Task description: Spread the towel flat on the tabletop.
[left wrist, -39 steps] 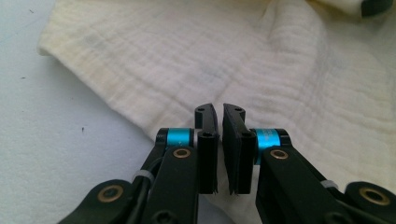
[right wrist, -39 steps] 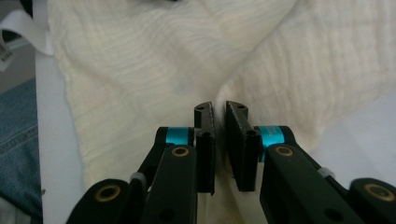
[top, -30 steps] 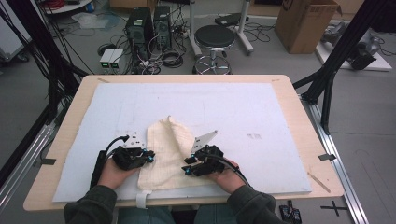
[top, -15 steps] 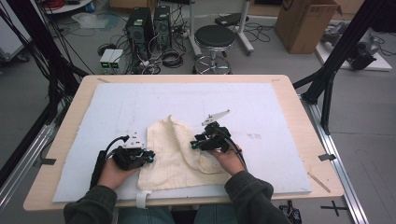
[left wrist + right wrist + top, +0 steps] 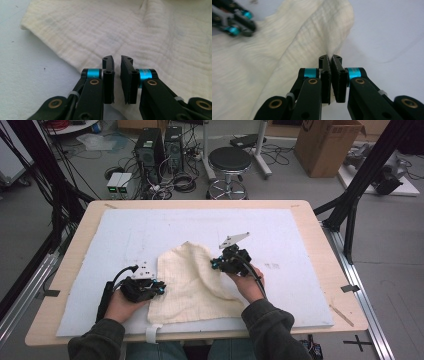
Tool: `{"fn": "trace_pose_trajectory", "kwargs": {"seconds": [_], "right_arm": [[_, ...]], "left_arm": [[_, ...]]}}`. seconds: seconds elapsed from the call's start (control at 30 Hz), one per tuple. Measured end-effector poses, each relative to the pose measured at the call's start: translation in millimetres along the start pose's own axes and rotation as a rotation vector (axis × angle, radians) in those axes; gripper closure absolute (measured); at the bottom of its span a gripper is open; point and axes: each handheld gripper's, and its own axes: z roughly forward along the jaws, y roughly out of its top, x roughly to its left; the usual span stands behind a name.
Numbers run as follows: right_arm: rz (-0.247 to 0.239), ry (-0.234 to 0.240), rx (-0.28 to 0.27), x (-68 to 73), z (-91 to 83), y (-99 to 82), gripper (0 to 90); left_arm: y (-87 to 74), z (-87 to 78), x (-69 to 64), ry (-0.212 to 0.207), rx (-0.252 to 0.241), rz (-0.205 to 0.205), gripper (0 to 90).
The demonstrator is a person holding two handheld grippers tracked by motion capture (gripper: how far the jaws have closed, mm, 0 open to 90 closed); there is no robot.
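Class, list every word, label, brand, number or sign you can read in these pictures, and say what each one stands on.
No text can be read.
Cardboard box: a dark printed mark at its top edge, cut off and too blurred to read.
White mat: small dark marks right of the right gripper, too small to read.
Cloth: no lettering.

1. The worktop (image 5: 320,245) carries a pale blue mat (image 5: 150,230).
2. A black stool (image 5: 230,162) stands just behind the worktop.
3. Computer towers (image 5: 160,145) stand behind the worktop, left of the stool.
4. A cardboard box (image 5: 325,145) sits beyond the worktop's far right corner.
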Motion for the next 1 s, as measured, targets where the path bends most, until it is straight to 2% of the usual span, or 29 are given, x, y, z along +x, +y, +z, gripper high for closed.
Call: {"fn": "trace_pose_trajectory", "kwargs": {"seconds": [0.07,0.17,0.23,0.27,0.33,0.43,0.47,0.53,0.63,0.77,0.83,0.93,1.0], "right_arm": [[-0.031,-0.079,0.012,-1.0,-9.0,6.2,86.5],[-0.054,-0.103,0.046,0.3,-3.4,8.2,85.6],[-0.070,-0.088,0.093,5.1,9.2,7.5,84.9],[-0.085,-0.083,0.098,7.0,14.5,6.9,84.9],[-0.077,-0.044,0.109,15.3,27.1,4.5,84.8],[-0.117,0.018,0.120,33.0,42.3,1.2,82.9],[-0.131,0.050,0.110,37.6,45.8,0.3,80.5],[-0.157,0.073,0.129,42.9,49.9,0.0,74.1],[-0.110,0.109,0.093,35.3,46.1,-0.1,67.6],[-0.028,0.099,0.023,19.1,34.0,0.4,66.6],[0.002,0.086,0.009,11.8,31.4,0.7,67.1],[0.043,0.073,0.020,2.1,35.0,-1.6,67.4],[0.063,0.086,0.054,-0.7,42.6,-3.8,66.7]], "left_arm": [[0.0,0.0,0.0,0.000,0.000,0.000,80.5],[0.1,-0.1,-0.2,0.002,0.002,-0.001,80.3],[0.1,-0.2,-0.2,0.002,0.002,0.000,80.2],[0.1,-0.4,-0.2,0.003,0.004,0.002,80.0],[0.0,-0.2,-0.7,0.004,0.001,0.003,79.9],[-0.4,-0.5,-0.3,0.002,0.002,0.003,79.7],[-0.4,-0.5,-0.2,0.001,0.001,0.002,79.7],[-0.3,-0.5,-0.4,0.003,0.002,0.003,79.6],[-0.3,-0.3,-0.5,0.004,0.000,0.006,79.6],[-0.3,-0.4,-0.3,0.003,0.001,0.005,79.5],[-0.3,-0.4,-0.4,0.004,0.002,0.006,79.5],[-0.3,-0.3,-0.3,0.003,0.001,0.006,79.5],[-0.3,-0.4,-0.5,0.005,0.002,0.006,79.5]]}}
